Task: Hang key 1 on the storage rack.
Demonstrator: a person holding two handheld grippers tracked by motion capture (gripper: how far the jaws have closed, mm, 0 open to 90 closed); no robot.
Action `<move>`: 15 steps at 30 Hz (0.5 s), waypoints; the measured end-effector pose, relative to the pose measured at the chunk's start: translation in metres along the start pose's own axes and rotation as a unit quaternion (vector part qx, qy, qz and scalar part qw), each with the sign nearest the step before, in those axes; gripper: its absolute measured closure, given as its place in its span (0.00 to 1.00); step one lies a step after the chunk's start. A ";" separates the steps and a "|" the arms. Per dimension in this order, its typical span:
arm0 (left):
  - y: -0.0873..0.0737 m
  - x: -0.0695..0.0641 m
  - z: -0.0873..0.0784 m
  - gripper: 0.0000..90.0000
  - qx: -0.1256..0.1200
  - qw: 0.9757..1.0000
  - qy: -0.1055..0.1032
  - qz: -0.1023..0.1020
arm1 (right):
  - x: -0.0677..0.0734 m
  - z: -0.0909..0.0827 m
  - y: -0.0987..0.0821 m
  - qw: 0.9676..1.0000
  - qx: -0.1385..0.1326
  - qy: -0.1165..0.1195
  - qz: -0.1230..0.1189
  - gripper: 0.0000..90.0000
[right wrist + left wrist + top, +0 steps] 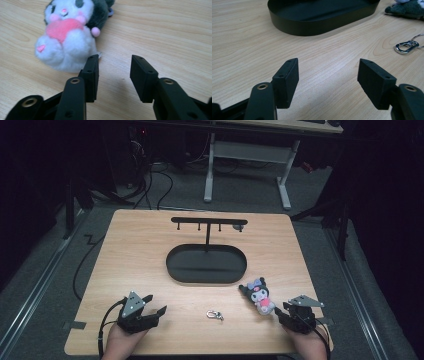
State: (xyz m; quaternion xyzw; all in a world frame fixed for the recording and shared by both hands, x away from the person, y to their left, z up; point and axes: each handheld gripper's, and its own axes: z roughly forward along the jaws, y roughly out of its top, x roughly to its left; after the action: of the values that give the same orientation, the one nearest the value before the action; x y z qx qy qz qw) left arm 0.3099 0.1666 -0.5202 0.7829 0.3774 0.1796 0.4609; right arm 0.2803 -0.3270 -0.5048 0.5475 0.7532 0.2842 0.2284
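Note:
A small plush toy [258,295] with a black hood, white body and pink heart lies on the wooden table [135,250], right of centre near the front. My right gripper [281,311] stands open just beside its lower end. In the right gripper view the plush [67,42] lies to the upper left of the open gripper [115,58], almost touching the left jaw, with nothing between the jaws. A silver clasp with a ring [215,314] lies at front centre. My left gripper [155,304] is open at the front left, empty [328,65], with the clasp [405,47] to its right.
A black oval tray [172,267] sits mid-table, with a thin black T-shaped stand [207,222] with small hooks rising from its far side. Its dark wall [312,25] lies ahead of the left gripper. The floor beyond holds cables and a desk frame [285,185].

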 end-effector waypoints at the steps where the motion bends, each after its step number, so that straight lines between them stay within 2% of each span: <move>1: 0.000 0.000 0.000 0.38 0.000 1.000 0.000 0.000 | 0.000 0.000 0.000 1.000 0.000 0.000 0.000 0.64; 5: 0.000 0.001 -0.001 0.38 -0.002 1.000 -0.003 0.001 | -0.005 -0.002 0.009 1.000 0.018 0.002 0.004 0.61; 8: -0.001 0.001 -0.002 0.38 -0.001 1.000 -0.007 0.002 | -0.011 -0.001 0.017 0.999 0.039 0.018 0.021 0.59; 11: -0.001 0.000 -0.002 0.38 -0.002 1.000 -0.008 0.003 | -0.011 0.000 0.020 0.998 0.049 0.022 0.017 0.58; 15: -0.001 -0.001 -0.002 0.38 0.000 1.000 -0.010 0.007 | -0.009 0.002 0.026 0.996 0.078 0.031 0.006 0.55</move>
State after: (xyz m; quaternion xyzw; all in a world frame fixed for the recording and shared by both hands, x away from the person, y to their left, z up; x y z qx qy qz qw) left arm 0.3072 0.1670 -0.5201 0.7875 0.3672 0.1746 0.4631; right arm 0.3024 -0.3291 -0.4882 0.5593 0.7764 0.2425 0.1598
